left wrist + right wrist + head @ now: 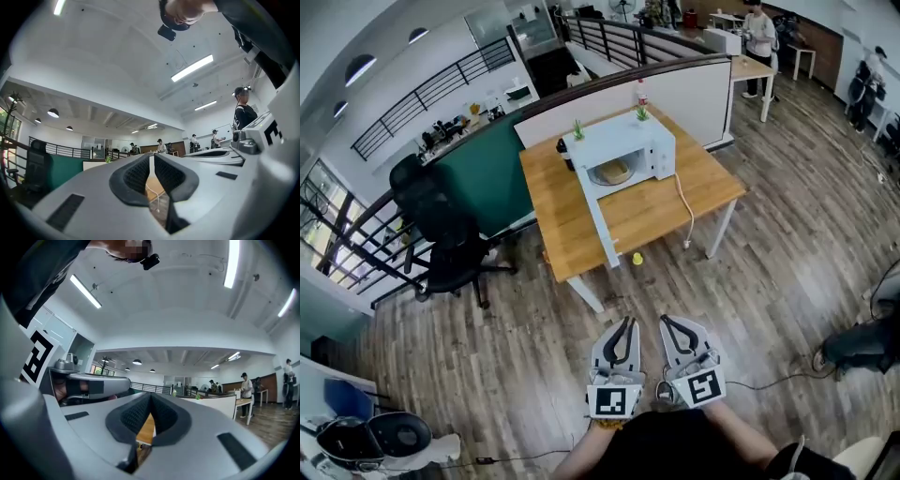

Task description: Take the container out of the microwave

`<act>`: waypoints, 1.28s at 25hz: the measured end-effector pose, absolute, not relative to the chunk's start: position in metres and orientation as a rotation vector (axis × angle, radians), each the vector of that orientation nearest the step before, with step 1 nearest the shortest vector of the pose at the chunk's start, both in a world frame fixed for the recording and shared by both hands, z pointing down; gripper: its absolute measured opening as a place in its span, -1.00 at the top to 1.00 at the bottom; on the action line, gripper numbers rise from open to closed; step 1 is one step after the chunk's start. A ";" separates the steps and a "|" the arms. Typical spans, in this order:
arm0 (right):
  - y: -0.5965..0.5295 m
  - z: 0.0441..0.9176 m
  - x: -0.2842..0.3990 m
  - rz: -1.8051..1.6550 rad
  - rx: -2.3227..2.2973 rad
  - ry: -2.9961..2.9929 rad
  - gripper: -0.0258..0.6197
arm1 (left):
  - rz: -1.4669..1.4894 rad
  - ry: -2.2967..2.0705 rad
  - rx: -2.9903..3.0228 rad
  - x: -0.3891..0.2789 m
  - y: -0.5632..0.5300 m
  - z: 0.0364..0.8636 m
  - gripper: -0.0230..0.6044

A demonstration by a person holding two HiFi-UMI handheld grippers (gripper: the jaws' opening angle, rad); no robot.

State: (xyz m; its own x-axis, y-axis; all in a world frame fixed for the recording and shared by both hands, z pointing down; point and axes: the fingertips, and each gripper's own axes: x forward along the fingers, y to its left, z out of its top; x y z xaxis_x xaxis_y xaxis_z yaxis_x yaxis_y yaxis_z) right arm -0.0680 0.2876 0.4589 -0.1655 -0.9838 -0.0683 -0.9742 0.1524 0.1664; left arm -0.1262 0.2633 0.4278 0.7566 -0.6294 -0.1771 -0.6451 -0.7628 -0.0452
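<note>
A white microwave (630,142) stands on a wooden table (647,211) across the room, and its door (598,217) hangs open toward me. Inside sits a round tan container (613,172). Both grippers are held low and close to my body, far short of the table and side by side. My left gripper (626,322) (151,157) is shut with nothing in it. The right gripper (665,321) (151,395) is also shut and empty. Through each pair of jaws only a sliver of the wooden tabletop shows.
A white cable (686,214) trails off the table's front. A small yellow object (637,258) lies on the wood floor below. A black office chair (441,234) stands left of the table, with a partition behind. People stand at the far desks (757,37).
</note>
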 end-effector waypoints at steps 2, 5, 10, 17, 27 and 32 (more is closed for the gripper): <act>0.285 0.460 -0.060 -0.260 1.959 -2.373 0.90 | 0.217 1.056 -2.828 -0.118 0.261 0.428 0.78; 0.278 0.469 -0.048 -0.245 1.899 -2.385 0.90 | 0.202 1.078 -2.803 -0.108 0.257 0.431 0.78; 0.268 0.470 -0.039 -0.242 1.885 -2.421 0.90 | 0.183 1.136 -2.819 -0.102 0.252 0.435 0.78; 0.245 0.474 -0.029 -0.228 1.881 -2.451 0.90 | 0.167 1.167 -2.829 -0.096 0.226 0.443 0.78; 0.181 0.474 -0.016 -0.224 1.812 -2.449 0.90 | 0.241 1.116 -2.904 -0.066 0.150 0.448 0.78; 0.145 0.475 -0.006 -0.157 1.829 -2.432 0.90 | 0.219 1.071 -2.927 -0.057 0.114 0.446 0.78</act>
State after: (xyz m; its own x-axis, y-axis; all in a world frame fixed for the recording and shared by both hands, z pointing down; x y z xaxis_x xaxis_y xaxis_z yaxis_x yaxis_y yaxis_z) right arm -0.0057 0.1447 0.4748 -0.2767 -0.9608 0.0135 -0.9511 0.2759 0.1389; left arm -0.0575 0.1138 0.4461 0.7552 -0.6410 -0.1372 -0.6434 -0.7649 0.0322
